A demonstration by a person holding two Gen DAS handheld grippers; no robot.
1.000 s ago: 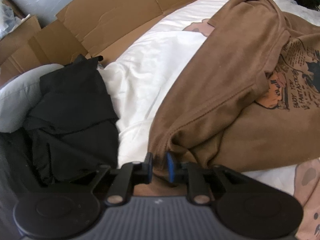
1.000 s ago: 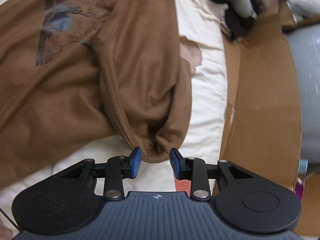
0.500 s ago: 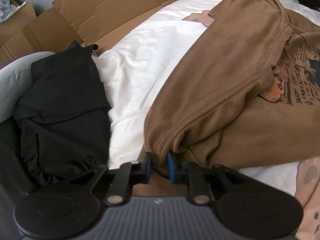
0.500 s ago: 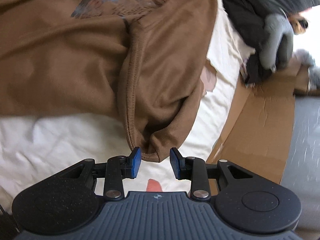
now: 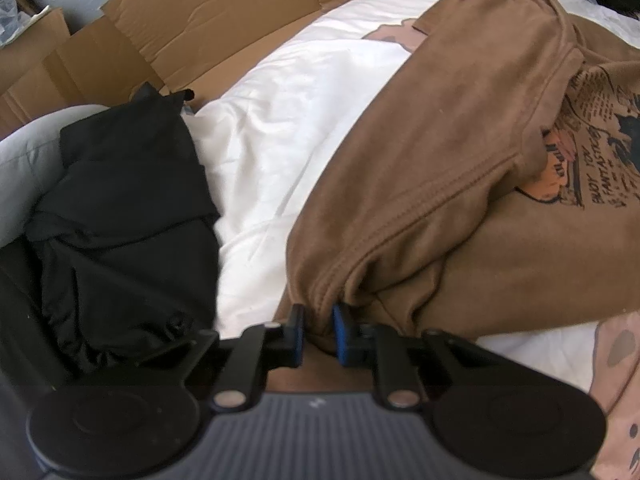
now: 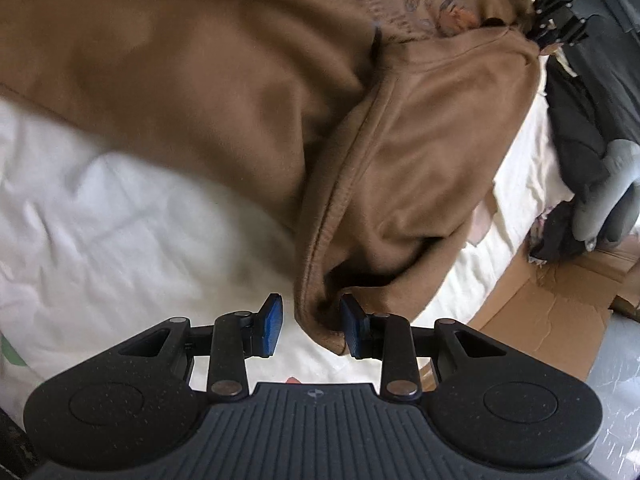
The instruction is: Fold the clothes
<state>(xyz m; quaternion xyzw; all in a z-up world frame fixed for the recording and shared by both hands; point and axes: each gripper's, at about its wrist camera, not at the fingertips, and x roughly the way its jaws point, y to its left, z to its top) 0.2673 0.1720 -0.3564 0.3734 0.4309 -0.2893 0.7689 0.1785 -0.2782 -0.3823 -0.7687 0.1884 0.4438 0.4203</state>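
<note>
Left wrist view: the left gripper (image 5: 318, 330) has its jaws clamped on a hemmed corner of the brown printed sweatshirt (image 5: 460, 168), which lies spread on the white bed sheet (image 5: 288, 120). A crumpled black garment (image 5: 120, 216) sits to the left, flattened brown cardboard (image 5: 200, 12) beyond.

Right wrist view: the right gripper (image 6: 310, 326) has its jaws apart, with the sweatshirt's folded hem (image 6: 316, 300) hanging between them, touching only the right pad. The left gripper (image 6: 560, 20) shows at the far corner.

brown sweatshirt (image 5: 460, 184) print, seemingly "ENJOY YOUR FANTASTIC", rest illegible
</note>
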